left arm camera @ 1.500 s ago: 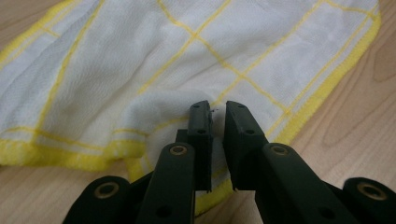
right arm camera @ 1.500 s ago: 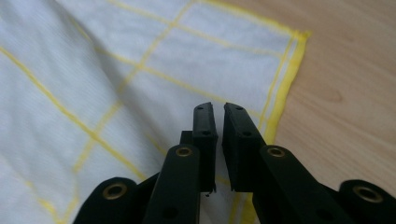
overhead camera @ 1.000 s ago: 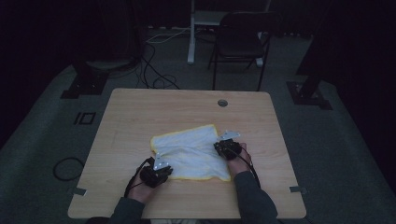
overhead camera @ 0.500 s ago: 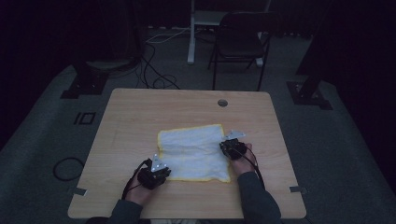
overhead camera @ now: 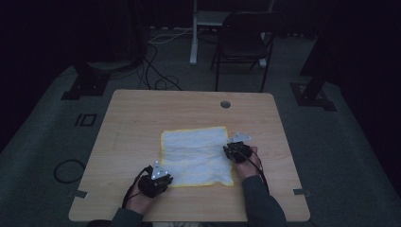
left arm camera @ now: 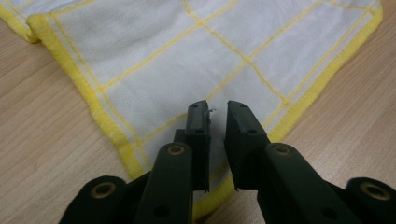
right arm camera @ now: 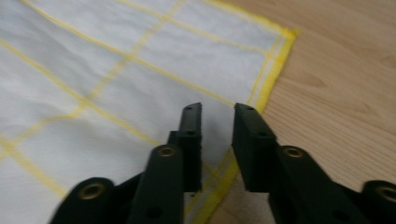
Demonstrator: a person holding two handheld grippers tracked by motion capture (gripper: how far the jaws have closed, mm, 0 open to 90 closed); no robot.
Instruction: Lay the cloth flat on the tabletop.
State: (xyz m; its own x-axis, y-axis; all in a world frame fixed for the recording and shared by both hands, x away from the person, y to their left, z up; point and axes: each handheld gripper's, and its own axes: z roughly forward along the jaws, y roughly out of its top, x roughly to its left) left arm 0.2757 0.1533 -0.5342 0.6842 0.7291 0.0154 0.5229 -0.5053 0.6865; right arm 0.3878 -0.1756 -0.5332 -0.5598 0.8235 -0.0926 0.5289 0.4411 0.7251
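A white cloth (overhead camera: 196, 153) with yellow grid lines and a yellow border lies spread flat on the wooden table (overhead camera: 142, 113). My left gripper (overhead camera: 165, 175) sits at the cloth's near left corner. In the left gripper view, the left gripper (left arm camera: 216, 109) hovers over that corner of the cloth (left arm camera: 187, 56); its jaws have just been opening and a narrow gap holds nothing. My right gripper (overhead camera: 230, 150) is at the cloth's right edge. In the right gripper view, the right gripper (right arm camera: 217, 112) stands over the cloth (right arm camera: 116, 74) near its border, jaws just opened and nothing pinched.
A round cable hole (overhead camera: 225, 104) is in the table's far right part. Behind the table stand a dark chair (overhead camera: 241, 42) and a white desk leg (overhead camera: 194, 33), with cables on the floor (overhead camera: 156, 71).
The cloth, skewed and rumpled before, now lies squarer and flatter. Both grippers shifted slightly to the right with it.
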